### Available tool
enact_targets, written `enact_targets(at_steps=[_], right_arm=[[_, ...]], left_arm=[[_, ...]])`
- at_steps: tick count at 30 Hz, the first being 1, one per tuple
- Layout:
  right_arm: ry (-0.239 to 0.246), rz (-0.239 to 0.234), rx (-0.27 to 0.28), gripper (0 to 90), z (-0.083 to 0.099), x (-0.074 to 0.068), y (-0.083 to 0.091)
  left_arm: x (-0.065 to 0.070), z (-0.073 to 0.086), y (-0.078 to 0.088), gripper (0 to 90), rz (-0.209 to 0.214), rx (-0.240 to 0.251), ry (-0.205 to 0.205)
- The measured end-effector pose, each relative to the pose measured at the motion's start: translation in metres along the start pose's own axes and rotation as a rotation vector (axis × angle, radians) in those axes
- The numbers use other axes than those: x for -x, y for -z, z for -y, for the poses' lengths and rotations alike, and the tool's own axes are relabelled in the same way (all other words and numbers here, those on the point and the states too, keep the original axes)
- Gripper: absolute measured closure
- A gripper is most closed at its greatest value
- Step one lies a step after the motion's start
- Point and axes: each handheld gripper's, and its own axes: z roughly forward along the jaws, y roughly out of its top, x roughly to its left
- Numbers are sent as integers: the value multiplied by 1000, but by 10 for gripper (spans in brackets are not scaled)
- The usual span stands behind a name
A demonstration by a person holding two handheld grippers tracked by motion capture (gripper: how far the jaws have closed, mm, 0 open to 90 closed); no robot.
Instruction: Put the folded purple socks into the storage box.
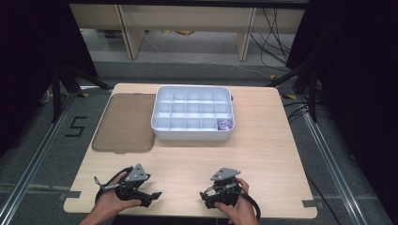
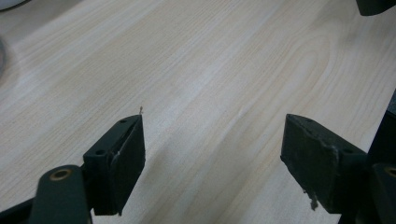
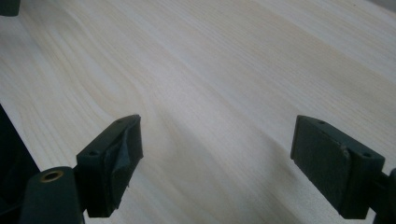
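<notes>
Pale wood of the table (image 1: pixel 263 140) is seen under both grippers, each held near the front edge: the left gripper (image 1: pixel 152 196) and right gripper (image 1: pixel 204 197) are spread wide, with nothing gripped. Well beyond them, a white compartment tray (image 1: pixel 192 133) is set beside a brown lid (image 1: pixel 124 124), and a small purple item (image 1: pixel 225 124) is lodged in its near right compartment.

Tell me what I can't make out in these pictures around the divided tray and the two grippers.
- Small purple thing in the white tray, high view: too small to identify.
- Brown lid, high view: its material is unclear.
- Left gripper and right gripper, high view: partly covered by the hands.
- Dark shape, left gripper view: cut off by the top edge.
</notes>
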Motion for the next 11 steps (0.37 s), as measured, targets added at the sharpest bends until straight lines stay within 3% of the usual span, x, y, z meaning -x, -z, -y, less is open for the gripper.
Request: enact_targets(at_steps=[3,4,8,9,11], right_arm=[[15,4,5,177,1,0,0],[-13,-3,-14,177,2,-2,1],[-19,-1,-10,177,3,-2,2],[2,10,18,177,4,-1,-1],[24,3,1,177,4,0,0]], left_arm=[[0,0,0,216,6,-2,-1],[0,0,0,215,4,1,2],[-1,0,0,215,-3,-3,-2],[0,0,0,216,6,1,2],[1,0,0,215,4,9,9]])
